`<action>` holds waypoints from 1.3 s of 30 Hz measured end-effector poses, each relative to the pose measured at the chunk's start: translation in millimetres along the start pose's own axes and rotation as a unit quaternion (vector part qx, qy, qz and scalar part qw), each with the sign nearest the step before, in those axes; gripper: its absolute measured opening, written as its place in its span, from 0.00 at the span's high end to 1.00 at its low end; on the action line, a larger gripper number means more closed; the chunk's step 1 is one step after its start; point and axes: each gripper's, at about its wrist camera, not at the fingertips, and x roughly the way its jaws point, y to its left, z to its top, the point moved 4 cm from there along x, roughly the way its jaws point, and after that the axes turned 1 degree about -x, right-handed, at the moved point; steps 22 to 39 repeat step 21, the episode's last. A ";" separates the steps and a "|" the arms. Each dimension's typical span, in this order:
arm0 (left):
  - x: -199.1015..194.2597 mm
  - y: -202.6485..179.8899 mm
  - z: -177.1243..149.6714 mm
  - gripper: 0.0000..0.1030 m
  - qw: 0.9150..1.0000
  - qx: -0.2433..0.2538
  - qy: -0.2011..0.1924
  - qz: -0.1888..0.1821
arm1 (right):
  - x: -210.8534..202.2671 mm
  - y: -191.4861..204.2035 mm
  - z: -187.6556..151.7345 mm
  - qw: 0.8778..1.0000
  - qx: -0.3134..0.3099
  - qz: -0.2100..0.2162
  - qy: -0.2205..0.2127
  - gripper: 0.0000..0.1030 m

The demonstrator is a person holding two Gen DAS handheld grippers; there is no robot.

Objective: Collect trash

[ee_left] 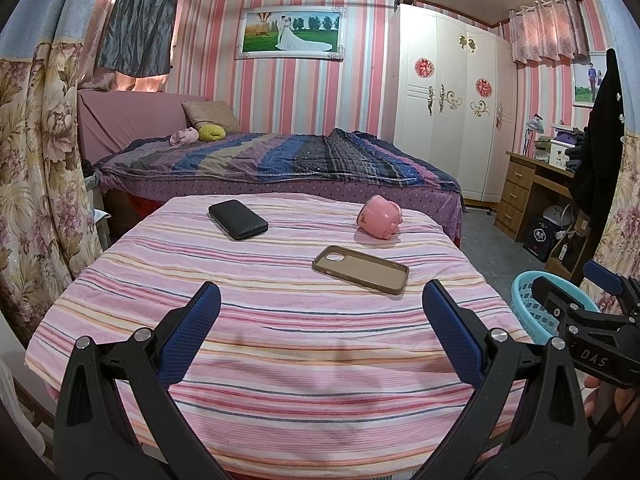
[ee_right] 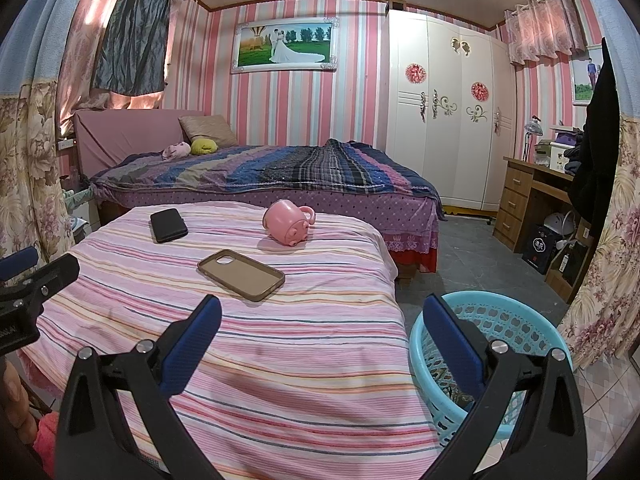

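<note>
Right wrist: turquoise basket beside striped table

On the worktop, a phone case was laid before a toppled cup, a basket being set at its right.

pink cup tipped beside phone case
</note>
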 end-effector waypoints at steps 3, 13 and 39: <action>-1.2 -0.2 0.2 0.05 1.000 -0.001 -0.002 0.000 | 0.0 -0.1 -0.1 1.000 -0.001 0.000 0.000 0.04; -4.0 2.5 -1.2 0.05 1.000 -0.002 -0.004 0.002 | -0.7 -0.7 -1.8 1.000 -0.002 -0.001 0.001 0.04; -3.7 4.0 -2.5 0.05 1.000 -0.002 -0.001 0.003 | -1.1 -0.6 -3.9 1.000 -0.004 -0.002 0.002 0.04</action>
